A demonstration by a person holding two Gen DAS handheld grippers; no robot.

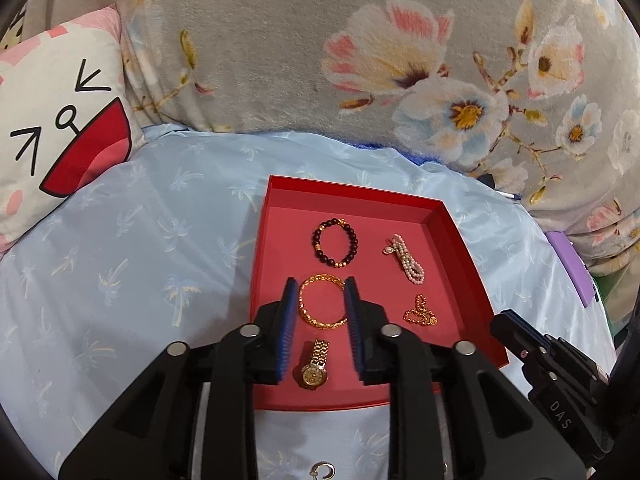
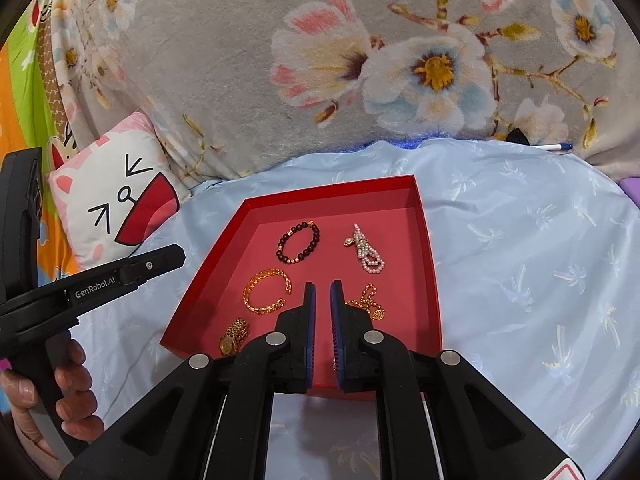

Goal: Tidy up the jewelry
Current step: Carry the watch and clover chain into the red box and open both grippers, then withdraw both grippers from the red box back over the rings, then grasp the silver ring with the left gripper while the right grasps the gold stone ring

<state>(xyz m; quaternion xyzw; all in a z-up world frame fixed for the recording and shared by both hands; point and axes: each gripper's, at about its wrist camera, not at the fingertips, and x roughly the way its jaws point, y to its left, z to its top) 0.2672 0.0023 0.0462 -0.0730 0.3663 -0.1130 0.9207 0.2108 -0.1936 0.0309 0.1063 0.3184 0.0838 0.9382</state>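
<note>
A red tray (image 1: 464, 248) (image 2: 430, 264) lies on the light blue sheet. In it are a dark bead bracelet (image 1: 335, 242) (image 2: 299, 242), a pearl bracelet (image 1: 407, 258) (image 2: 366, 250), a gold bangle (image 1: 322, 301) (image 2: 267, 291), a gold chain (image 1: 420, 311) (image 2: 366, 300) and a gold watch (image 1: 315, 364) (image 2: 234, 336). My left gripper (image 1: 319, 286) is open and empty, held over the bangle and watch. My right gripper (image 2: 322, 288) is nearly closed with a narrow gap, empty, above the tray beside the chain. A silver ring (image 1: 322, 471) lies on the sheet below the left gripper.
A cat-face pillow (image 1: 60, 128) (image 2: 120, 208) sits at the left. A grey floral blanket (image 1: 320, 40) (image 2: 360, 60) rises behind the tray. A purple object (image 1: 572, 268) lies at the right edge. A pen (image 2: 554, 146) lies by the blanket.
</note>
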